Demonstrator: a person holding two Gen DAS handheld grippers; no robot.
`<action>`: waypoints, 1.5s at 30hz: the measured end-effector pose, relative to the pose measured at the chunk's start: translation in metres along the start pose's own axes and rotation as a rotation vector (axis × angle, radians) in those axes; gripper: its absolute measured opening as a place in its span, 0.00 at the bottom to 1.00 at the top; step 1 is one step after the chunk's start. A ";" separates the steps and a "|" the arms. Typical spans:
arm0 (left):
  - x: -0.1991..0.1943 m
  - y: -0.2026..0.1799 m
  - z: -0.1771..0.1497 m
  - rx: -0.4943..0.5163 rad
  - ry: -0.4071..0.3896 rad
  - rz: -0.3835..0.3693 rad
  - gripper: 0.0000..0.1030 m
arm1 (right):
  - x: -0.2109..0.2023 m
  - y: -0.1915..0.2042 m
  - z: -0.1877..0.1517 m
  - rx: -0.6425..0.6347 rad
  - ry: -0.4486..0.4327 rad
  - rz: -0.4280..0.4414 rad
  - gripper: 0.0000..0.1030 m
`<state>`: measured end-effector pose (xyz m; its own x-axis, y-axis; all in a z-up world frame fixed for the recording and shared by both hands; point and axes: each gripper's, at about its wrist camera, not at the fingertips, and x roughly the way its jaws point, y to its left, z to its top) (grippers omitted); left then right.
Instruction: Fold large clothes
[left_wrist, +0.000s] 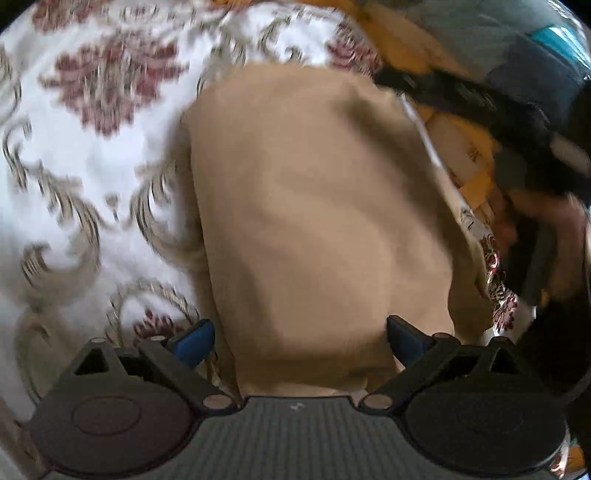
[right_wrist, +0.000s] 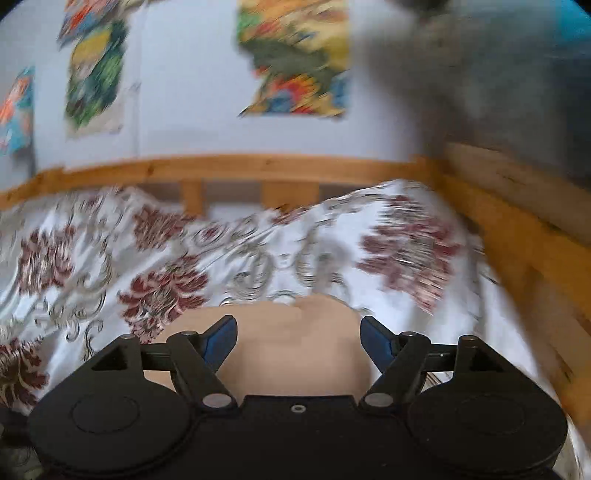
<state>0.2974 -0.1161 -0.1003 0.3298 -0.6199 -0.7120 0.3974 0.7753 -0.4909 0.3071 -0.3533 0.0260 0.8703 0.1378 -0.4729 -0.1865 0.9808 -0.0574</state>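
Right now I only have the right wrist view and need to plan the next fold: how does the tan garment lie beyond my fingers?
Observer: The tan garment lies as one smooth folded panel on the flowered bedspread.
Operator: Is the left gripper gripping it?
Observer: No. The left gripper is open, fingers apart over the near edge.
Operator: And my right gripper?
Observer: The left view shows only a dark blur at its right edge, nothing I can read; your own view shows the right gripper open.
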 end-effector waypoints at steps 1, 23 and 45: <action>0.003 0.001 -0.003 -0.003 0.014 -0.004 0.97 | 0.013 0.005 0.003 -0.038 0.019 0.002 0.73; 0.005 -0.007 -0.018 0.058 -0.001 0.012 0.97 | 0.066 0.040 0.032 -0.167 0.265 0.256 0.87; 0.013 0.000 -0.013 0.084 0.011 0.002 0.94 | 0.114 0.089 0.043 -0.501 0.236 0.025 0.00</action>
<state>0.2907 -0.1223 -0.1163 0.3217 -0.6164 -0.7187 0.4668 0.7637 -0.4459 0.4096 -0.2442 0.0051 0.7475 0.0689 -0.6606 -0.4499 0.7842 -0.4273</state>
